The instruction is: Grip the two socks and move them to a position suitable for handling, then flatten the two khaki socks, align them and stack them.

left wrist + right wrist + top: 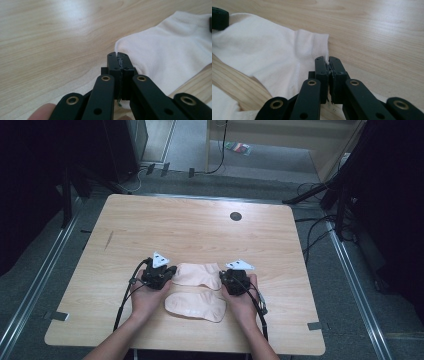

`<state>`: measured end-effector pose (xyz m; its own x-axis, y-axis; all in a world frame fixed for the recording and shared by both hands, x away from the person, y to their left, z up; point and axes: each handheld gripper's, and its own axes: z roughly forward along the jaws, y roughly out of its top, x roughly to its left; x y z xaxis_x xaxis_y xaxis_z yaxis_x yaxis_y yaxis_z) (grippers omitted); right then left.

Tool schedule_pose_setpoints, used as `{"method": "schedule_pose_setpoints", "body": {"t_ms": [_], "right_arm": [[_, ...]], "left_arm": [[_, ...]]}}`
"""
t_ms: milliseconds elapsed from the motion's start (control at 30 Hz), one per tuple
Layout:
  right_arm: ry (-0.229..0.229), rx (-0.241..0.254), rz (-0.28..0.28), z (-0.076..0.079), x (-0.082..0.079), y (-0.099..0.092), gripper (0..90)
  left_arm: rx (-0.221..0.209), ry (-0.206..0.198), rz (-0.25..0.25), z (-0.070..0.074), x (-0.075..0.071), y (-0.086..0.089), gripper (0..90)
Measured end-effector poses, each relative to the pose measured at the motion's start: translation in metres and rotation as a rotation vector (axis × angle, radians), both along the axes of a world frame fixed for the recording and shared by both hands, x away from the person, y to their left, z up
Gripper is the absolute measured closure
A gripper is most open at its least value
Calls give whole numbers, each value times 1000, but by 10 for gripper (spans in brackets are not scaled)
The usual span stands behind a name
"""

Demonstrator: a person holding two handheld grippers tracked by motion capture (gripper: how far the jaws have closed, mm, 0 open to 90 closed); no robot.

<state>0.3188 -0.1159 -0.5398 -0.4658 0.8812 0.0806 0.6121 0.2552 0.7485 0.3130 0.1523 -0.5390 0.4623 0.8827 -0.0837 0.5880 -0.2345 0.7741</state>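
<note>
Two pale cream socks lie on the wooden table. The far sock stretches between my two grippers, and the near sock lies just below it. My left gripper is shut on the far sock's left end. In the left gripper view its jaws meet on the edge of the sock. My right gripper is shut at the sock's right end. In the right gripper view its jaws pinch the ribbed cuff of the sock.
A dark round hole sits in the tabletop at the back right. Bare wood stretches behind the socks and to both sides. The left gripper's tip shows at the far end of the sock. Cables trail from both grippers toward the table's front edge.
</note>
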Motion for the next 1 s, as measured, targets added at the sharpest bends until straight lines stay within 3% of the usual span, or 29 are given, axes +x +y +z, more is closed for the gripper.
{"method": "schedule_pose_setpoints", "body": {"t_ms": [267, 533, 767, 1000], "right_arm": [[-49, 63, 4, 27, -11, -5, 873], [-58, 95, 29, 46, -30, -7, 874], [-50, 115, 53, 54, -50, -9, 874], [-48, 109, 78, 57, -70, -11, 874]], "left_arm": [[-52, -53, -23, 26, -13, 8, 900], [-91, -88, -47, 44, -33, 18, 900], [-103, -100, -75, 51, -53, 22, 900], [-118, -79, -86, 46, -69, 27, 900]]}}
